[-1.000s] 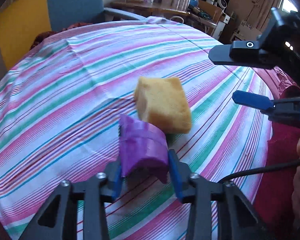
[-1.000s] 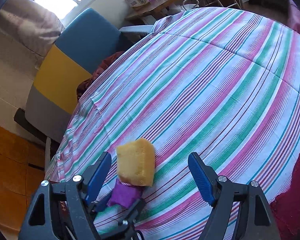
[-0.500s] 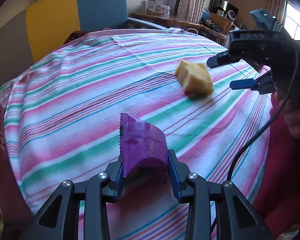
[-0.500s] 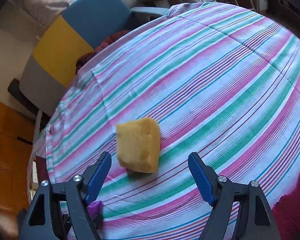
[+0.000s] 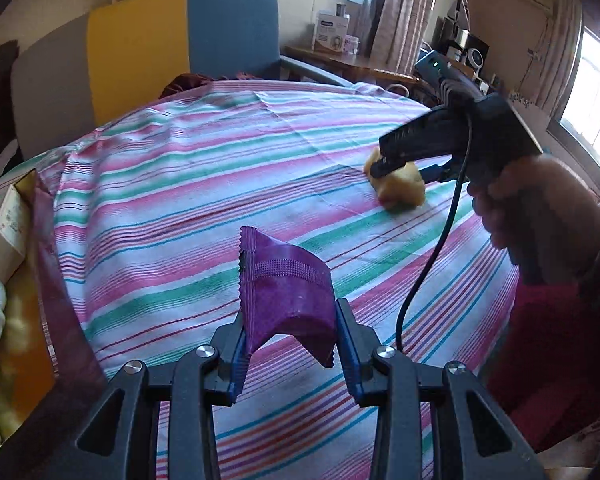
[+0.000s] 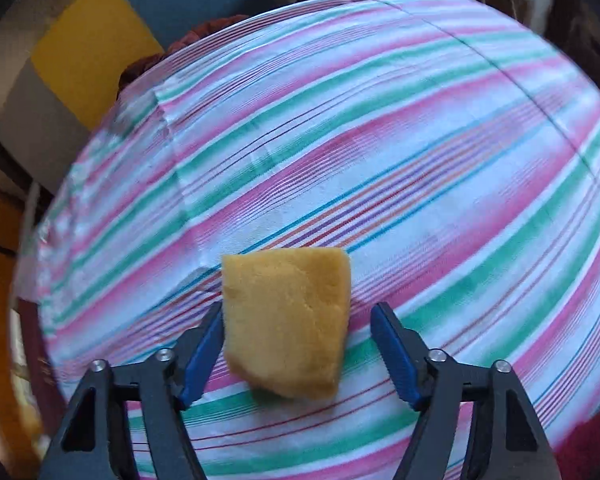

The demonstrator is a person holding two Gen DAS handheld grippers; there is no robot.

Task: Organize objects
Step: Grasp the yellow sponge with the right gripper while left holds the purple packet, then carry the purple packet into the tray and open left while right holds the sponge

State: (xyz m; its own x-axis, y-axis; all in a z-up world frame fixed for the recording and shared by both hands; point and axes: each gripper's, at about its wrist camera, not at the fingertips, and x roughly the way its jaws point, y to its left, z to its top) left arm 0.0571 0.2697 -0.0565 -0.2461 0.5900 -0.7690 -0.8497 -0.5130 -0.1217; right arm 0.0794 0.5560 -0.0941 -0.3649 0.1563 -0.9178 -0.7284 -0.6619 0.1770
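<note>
My left gripper (image 5: 290,344) is shut on a purple sachet (image 5: 286,296) and holds it above the near edge of the striped tablecloth (image 5: 180,184). A yellow sponge (image 6: 288,320) lies on the cloth between the blue pads of my right gripper (image 6: 298,344), which is open around it; the left pad touches or nearly touches the sponge, the right pad stands apart. In the left wrist view the right gripper (image 5: 404,168) sits over the sponge (image 5: 400,190) at the right, partly hiding it.
A blue and yellow chair (image 5: 160,52) stands behind the table. A cardboard box (image 5: 4,224) and bags of goods lie beyond the table's left edge. A wooden desk with boxes (image 5: 340,56) is at the back. A black cable (image 5: 432,256) hangs from the right gripper.
The left gripper has pulled back and left from the sponge with the sachet. The right gripper has come down around the sponge, which now sits between its pads.
</note>
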